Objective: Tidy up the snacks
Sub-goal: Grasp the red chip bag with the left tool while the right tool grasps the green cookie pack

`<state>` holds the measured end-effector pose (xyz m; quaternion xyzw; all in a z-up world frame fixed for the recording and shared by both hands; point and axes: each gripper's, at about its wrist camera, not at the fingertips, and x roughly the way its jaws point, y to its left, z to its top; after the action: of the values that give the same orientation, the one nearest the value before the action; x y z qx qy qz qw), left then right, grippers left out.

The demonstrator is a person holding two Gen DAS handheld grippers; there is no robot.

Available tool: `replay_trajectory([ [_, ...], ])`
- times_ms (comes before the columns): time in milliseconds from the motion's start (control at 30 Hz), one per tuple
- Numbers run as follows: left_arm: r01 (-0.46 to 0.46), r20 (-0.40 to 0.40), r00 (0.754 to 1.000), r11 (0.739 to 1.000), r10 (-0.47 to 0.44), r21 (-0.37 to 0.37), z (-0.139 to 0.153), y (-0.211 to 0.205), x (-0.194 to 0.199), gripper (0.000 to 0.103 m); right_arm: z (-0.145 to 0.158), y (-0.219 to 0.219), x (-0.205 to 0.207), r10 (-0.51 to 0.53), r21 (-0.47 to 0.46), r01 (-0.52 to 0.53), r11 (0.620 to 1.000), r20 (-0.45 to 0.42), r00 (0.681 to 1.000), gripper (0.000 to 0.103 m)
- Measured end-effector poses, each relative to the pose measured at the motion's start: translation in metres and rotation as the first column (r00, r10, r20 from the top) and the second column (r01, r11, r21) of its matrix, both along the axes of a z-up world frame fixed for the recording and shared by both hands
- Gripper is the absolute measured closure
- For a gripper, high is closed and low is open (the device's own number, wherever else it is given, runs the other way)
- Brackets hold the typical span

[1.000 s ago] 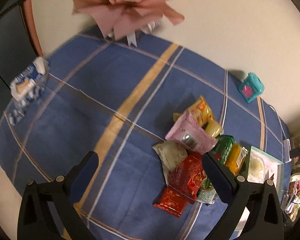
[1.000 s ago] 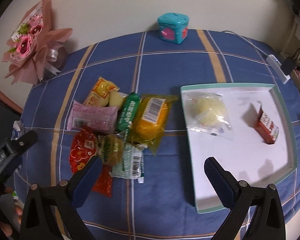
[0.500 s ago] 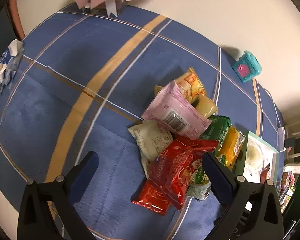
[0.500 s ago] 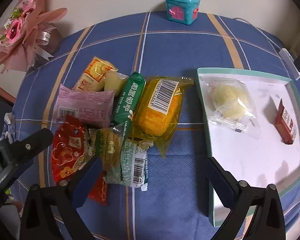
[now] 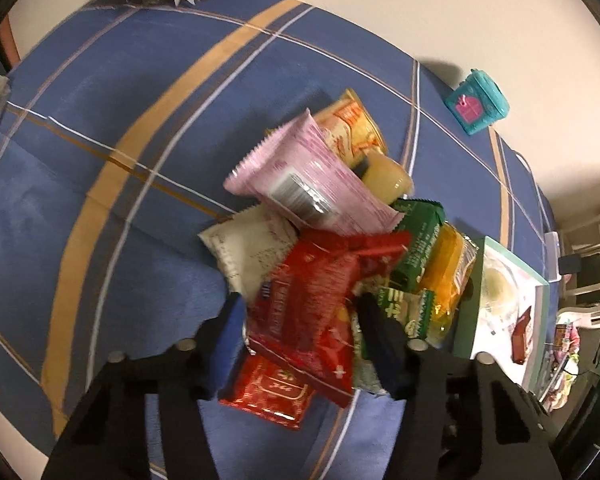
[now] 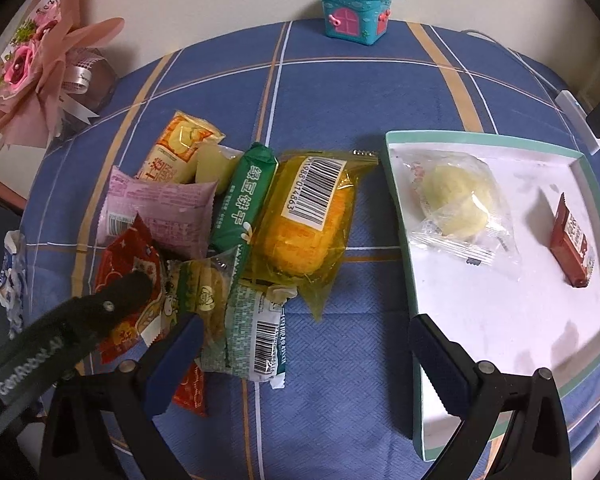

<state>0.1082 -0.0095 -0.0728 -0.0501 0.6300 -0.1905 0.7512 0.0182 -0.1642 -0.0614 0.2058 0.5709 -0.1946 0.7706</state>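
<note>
Left gripper [image 5: 300,322] is clamping onto the red snack packet [image 5: 312,300] at lower centre of the pile; right gripper [image 6: 304,344] hangs wide open. Next, likely: lift it toward the tray [image 6: 500,312], right of frame.

Two snack packets [image 6: 462,204] in one tray [image 6: 404,216] — roughly eight packets piled [image 6: 300,236] beside it.

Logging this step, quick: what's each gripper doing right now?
Left gripper: closing around the red snack packet; a firm grip cannot be told.
Right gripper: open, holding nothing.
</note>
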Motion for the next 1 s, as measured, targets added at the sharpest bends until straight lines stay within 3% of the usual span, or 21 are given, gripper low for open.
replay_trajectory([
  [267, -0.021, -0.001, 1.000, 0.999, 0.021, -0.039, 0.000, 0.005, 0.000, 0.054, -0.001, -0.002, 0.000, -0.001, -0.004, 0.001, 1.000, -0.003, 1.000, 0.000],
  [733, -0.074, 0.053, 0.995, 0.991, 0.080, -0.113, 0.028, 0.036, 0.002, 0.058, 0.014, 0.002, 0.007, 0.007, -0.026, -0.006, 1.000, 0.038, 0.999, 0.000],
  [1000, -0.156, 0.108, 0.981, 0.986, 0.162, -0.062, 0.038, 0.058, 0.012, 0.058, 0.015, 0.027, 0.023, 0.074, -0.049, -0.071, 0.996, 0.053, 0.996, 0.000],
])
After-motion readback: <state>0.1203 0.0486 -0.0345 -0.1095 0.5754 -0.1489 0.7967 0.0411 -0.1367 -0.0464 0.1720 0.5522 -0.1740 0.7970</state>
